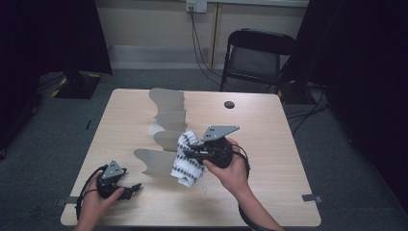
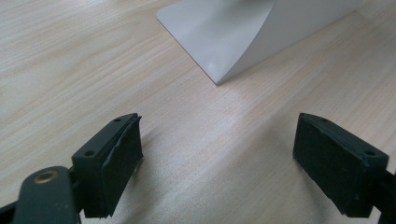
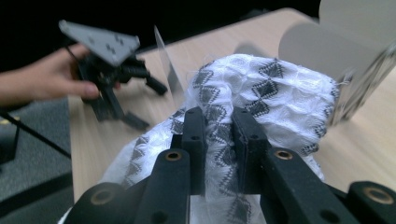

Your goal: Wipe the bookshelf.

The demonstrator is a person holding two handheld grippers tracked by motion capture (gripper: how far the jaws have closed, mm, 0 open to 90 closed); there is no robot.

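My right gripper (image 3: pixel 219 135) is clamped on a fold of the white cloth with black diamond pattern (image 3: pixel 261 93), holding it above the counter (image 1: pixel 269 120) beside the white card divider (image 1: pixel 166 127). My left gripper (image 2: pixel 217 154) rests low at the counter's near-left corner, jaws spread wide with nothing between them.

We can't see the lower part of the white knitted cloth w/ dark diamond pattern (image 3: pixel 261 98), cut off at the bottom edge behind the right gripper (image 3: pixel 219 135), & the pale grey curved card divider (image 2: pixel 243 32) runs off the top edge, its far end blurred.
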